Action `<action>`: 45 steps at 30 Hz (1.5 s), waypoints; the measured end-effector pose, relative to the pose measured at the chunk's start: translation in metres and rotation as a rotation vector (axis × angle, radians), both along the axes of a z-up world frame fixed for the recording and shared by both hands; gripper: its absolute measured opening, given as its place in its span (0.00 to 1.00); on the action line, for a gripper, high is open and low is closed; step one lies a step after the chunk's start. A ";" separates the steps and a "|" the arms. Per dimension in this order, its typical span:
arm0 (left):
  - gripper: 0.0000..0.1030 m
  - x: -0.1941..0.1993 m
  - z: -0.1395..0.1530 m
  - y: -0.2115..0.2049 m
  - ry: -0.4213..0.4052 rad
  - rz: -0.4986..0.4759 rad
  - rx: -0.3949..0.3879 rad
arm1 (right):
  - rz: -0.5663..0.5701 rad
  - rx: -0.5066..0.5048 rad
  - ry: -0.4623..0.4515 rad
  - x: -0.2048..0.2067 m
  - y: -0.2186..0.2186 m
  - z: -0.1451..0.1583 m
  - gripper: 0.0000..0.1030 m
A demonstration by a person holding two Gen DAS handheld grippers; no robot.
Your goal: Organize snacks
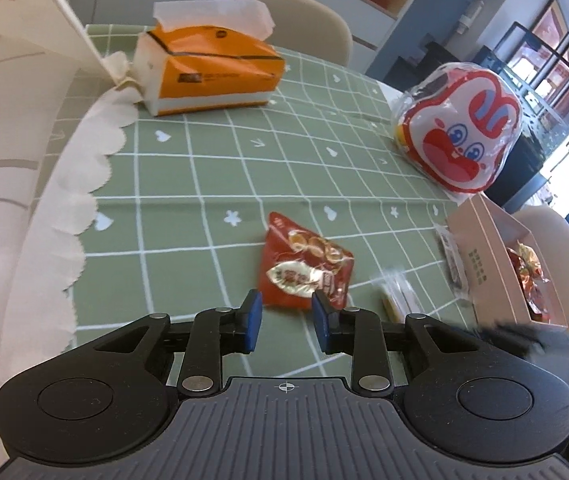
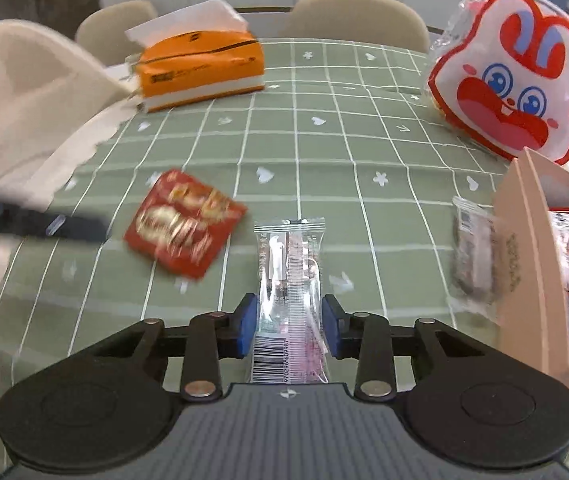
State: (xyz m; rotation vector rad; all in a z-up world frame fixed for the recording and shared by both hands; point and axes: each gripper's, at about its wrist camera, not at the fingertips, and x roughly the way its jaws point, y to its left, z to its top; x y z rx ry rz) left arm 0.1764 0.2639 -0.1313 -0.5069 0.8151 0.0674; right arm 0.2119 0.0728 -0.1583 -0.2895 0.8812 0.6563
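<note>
— Snacks: how many are counted on the green tablecloth (image 2: 324,152)?
— Three loose: one red packet (image 1: 304,266), one clear wrapped bar (image 2: 290,280), one dark packet (image 2: 474,256) leaned against the pink box (image 2: 524,248), in which more are seen. One rabbit bag (image 2: 516,76) and one tissue pack (image 2: 200,68) are noted.
— And the claws?
— The red packet is seen just ahead of the left gripper (image 1: 287,316), whose jaws are parted. The clear bar is flanked by the right gripper (image 2: 289,322), its jaws spread, not pressed.
</note>
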 end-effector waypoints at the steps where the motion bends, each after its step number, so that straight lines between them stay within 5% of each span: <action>1: 0.30 0.004 0.000 -0.001 -0.004 0.005 -0.004 | -0.001 0.002 0.009 -0.005 -0.008 0.001 0.33; 8: 0.30 0.042 -0.008 0.009 -0.051 0.112 -0.063 | -0.073 -0.037 0.038 -0.052 -0.083 0.000 0.33; 15: 0.30 0.072 -0.022 -0.004 -0.024 0.146 -0.005 | -0.122 -0.012 0.013 -0.076 -0.133 -0.001 0.42; 22: 0.26 0.065 -0.010 -0.054 -0.014 -0.067 0.085 | -0.129 0.000 0.015 -0.082 -0.153 -0.007 0.44; 27: 0.26 0.042 -0.021 -0.094 0.044 -0.193 0.041 | -0.109 0.025 0.014 -0.085 -0.161 -0.004 0.46; 30: 0.26 0.017 -0.022 -0.102 0.047 -0.182 -0.010 | -0.077 0.040 0.003 -0.083 -0.162 -0.001 0.53; 33: 0.26 -0.012 -0.014 -0.097 0.041 -0.099 -0.030 | -0.040 0.065 -0.021 -0.078 -0.150 0.006 0.59; 38: 0.26 -0.057 0.005 -0.069 0.116 0.158 0.066 | 0.062 0.123 -0.056 -0.060 -0.090 0.021 0.66; 45: 0.26 -0.106 0.015 -0.044 0.116 0.177 0.019 | 0.154 0.142 -0.061 -0.023 0.032 0.013 0.67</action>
